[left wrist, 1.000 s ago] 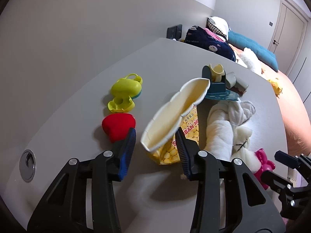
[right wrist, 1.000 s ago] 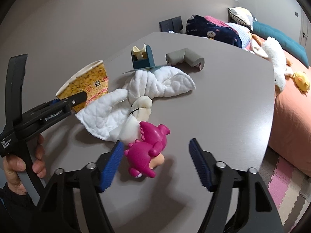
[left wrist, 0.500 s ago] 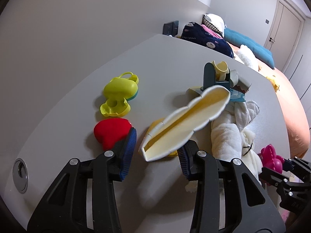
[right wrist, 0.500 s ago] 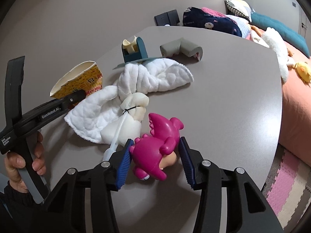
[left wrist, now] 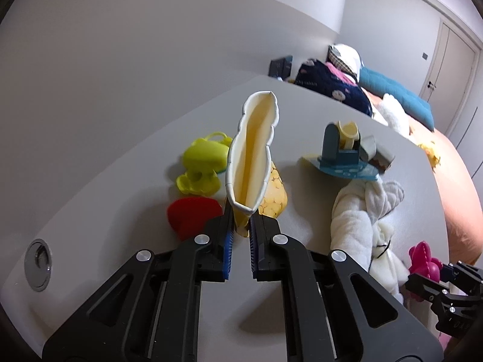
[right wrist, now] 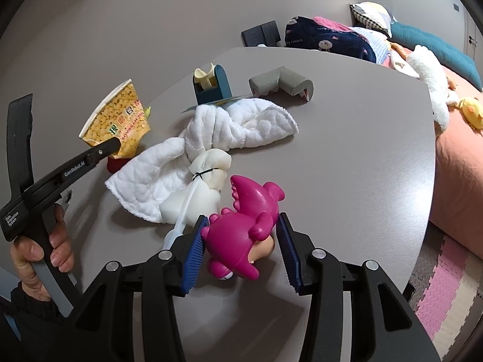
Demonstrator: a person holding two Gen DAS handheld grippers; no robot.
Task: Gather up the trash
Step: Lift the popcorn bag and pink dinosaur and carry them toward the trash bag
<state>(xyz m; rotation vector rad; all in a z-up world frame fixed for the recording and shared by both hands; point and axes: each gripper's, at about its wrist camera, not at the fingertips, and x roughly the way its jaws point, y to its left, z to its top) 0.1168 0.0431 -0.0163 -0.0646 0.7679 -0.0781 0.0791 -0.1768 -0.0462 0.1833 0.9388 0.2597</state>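
Note:
A crushed yellow paper cup (left wrist: 253, 150) with a corn print stands up over the grey table (left wrist: 120, 181). My left gripper (left wrist: 241, 226) is shut on its flattened lower rim. The right wrist view shows the same cup (right wrist: 120, 117) held off the table in that gripper (right wrist: 111, 146), with a person's hand on the handle. A pink dinosaur toy (right wrist: 253, 202) sits between the blue pads of my right gripper (right wrist: 241, 232). Both pads press on its sides. The toy (left wrist: 422, 256) also shows at the right edge of the left wrist view.
A white quilted cloth (right wrist: 211, 138) and a tied white pouch (right wrist: 199, 193) lie mid-table. Behind them are a blue holder (right wrist: 211, 87) and a grey corner guard (right wrist: 283, 81). A yellow-green toy (left wrist: 205, 157) and a red heart (left wrist: 190, 214) sit left. The bed (right wrist: 459, 157) is right.
My left jaws closed on the cup's rim, squeezing it flat and tipping it upright. My right jaws closed in from wide apart onto the pink toy.

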